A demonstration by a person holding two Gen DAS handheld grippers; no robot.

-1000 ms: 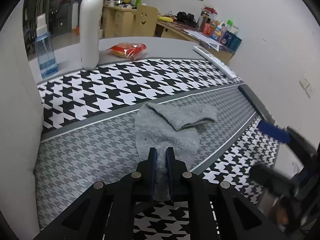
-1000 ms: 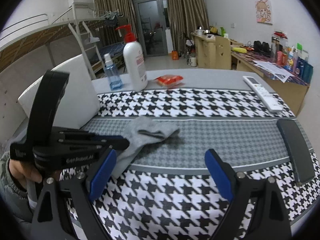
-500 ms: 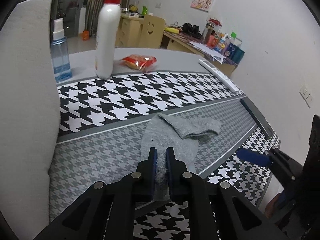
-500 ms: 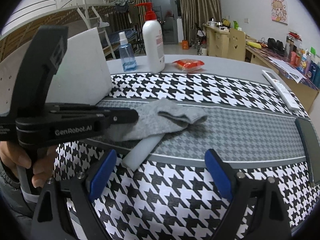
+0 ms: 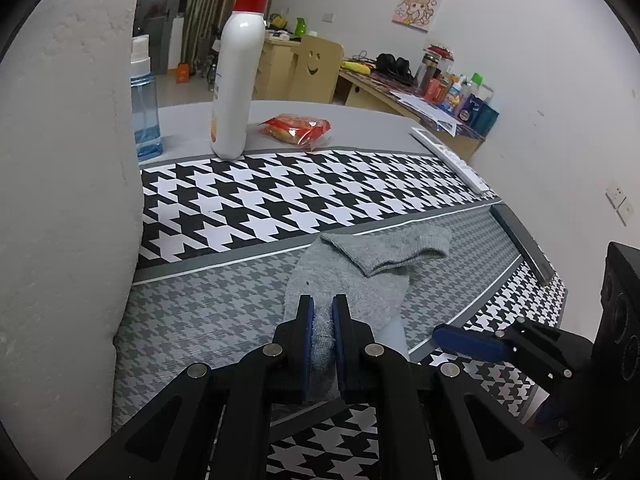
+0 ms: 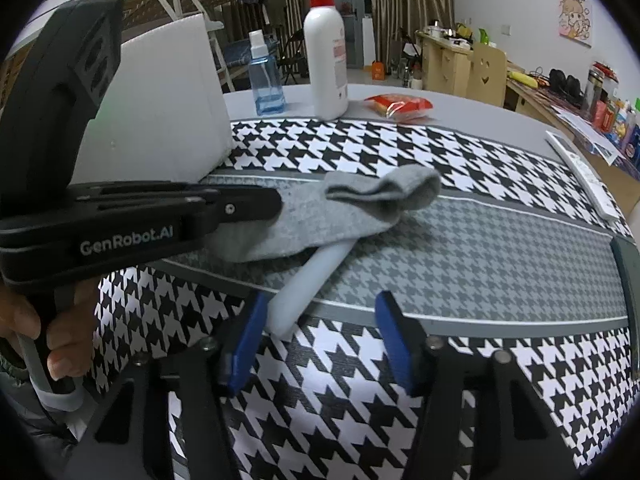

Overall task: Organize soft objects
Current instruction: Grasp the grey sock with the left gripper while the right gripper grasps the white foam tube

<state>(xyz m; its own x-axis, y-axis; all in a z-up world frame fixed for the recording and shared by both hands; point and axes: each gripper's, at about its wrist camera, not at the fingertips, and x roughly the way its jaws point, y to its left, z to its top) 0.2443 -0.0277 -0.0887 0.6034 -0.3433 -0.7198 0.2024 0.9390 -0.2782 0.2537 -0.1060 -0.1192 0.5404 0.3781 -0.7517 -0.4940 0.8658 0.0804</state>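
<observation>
Grey knit bunches between your left gripper's blue pads: its jaws are pinched tight on the near end of the sock, and the tool points down at a slant over the houndstooth cloth. The sock's far end is folded over on the grey band of the cloth, and part of it is draped across a white foam stick. Your left hand wraps the grip at the near left, fingers curled round the handle. Your right gripper tilts down at the near end of that stick; its jaws have just been closing and stand half apart, the left pad beside the stick's end, with no grip showing yet. A pump bottle, a spray bottle and a red packet sit at the far side.
</observation>
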